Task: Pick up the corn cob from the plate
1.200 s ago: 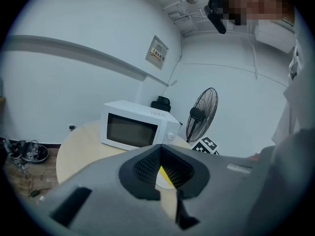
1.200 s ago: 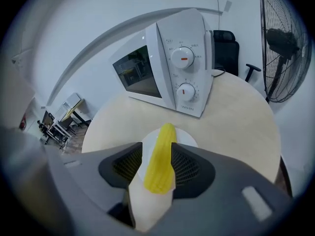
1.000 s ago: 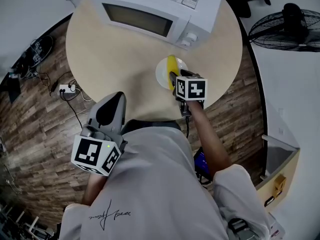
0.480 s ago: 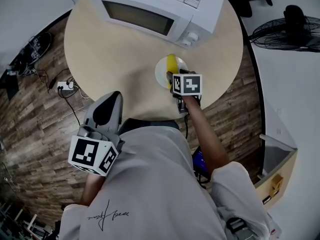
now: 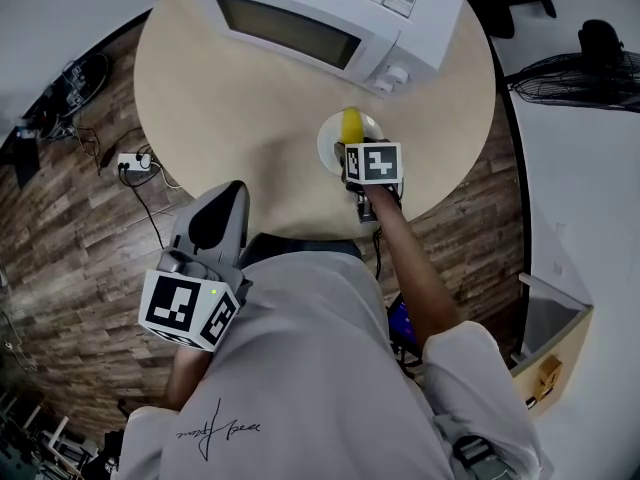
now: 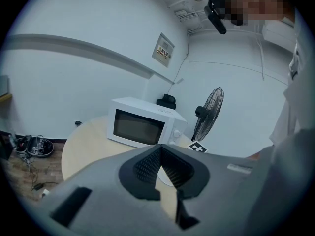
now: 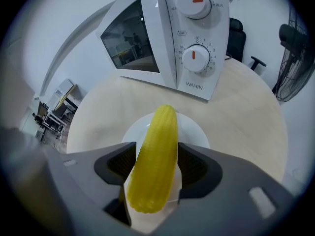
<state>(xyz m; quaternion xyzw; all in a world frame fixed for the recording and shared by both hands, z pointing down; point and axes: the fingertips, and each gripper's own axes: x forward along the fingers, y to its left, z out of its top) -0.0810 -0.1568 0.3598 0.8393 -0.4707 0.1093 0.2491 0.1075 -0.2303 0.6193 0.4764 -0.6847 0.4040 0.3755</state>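
Right gripper view shows the right gripper (image 7: 156, 167) with its jaws spread wide, having just been opening. The corn (image 7: 160, 132) is between them, lying on the plate (image 7: 199, 132) near the microwave (image 7: 162, 38), and the pads are not clamped on it. In the head view, compared with a second ago, that gripper has sunk closer to the plate and hides more of the corn. The left gripper (image 6: 161, 154) has stayed at the near edge of the table (image 5: 240, 118), jaws together and empty.

surface: round beige table (image 5: 230, 118) | on it: white microwave (image 5: 330, 13), white plate (image 5: 328, 144)
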